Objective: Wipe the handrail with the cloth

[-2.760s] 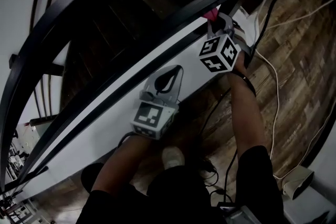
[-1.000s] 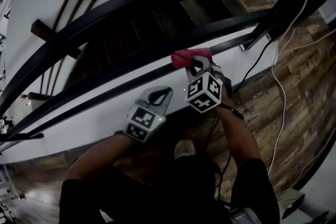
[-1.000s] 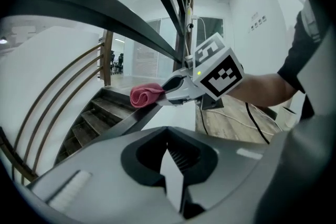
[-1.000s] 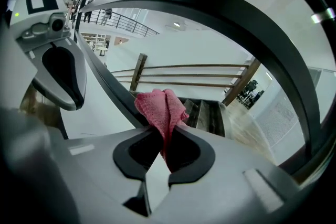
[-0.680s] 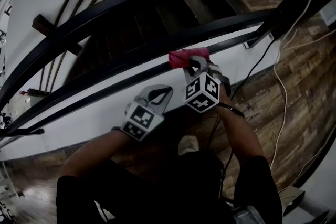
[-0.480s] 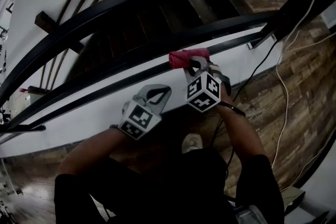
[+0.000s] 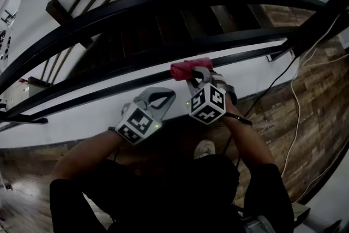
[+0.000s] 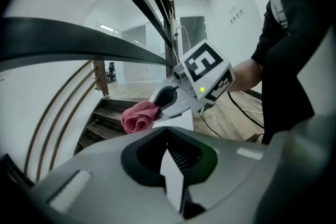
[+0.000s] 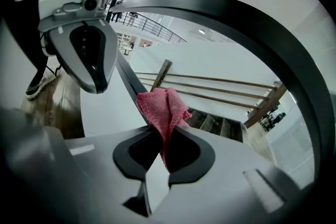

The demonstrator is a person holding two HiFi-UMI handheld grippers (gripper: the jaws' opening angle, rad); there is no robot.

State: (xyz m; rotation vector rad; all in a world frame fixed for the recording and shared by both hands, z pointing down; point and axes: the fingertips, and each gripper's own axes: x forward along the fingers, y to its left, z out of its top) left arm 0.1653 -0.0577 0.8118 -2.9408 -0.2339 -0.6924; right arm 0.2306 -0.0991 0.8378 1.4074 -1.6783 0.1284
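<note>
The right gripper's [image 9: 161,152] jaws are clamped on a pink cloth [image 9: 164,105]. It is a soft, nubbly rag, bunched into loose folds that stand up out of the grip. The bunched end rests against a thin black handrail [image 9: 126,79] that runs along the top of a white wall [image 7: 82,117]. The left gripper [image 8: 170,165] has its jaws closed together on nothing. It sits just beside the right one, apart from the cloth.

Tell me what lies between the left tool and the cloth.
Nothing: in the head view only bare white panel separates the left tool from the pink cloth, held by the right tool.
</note>
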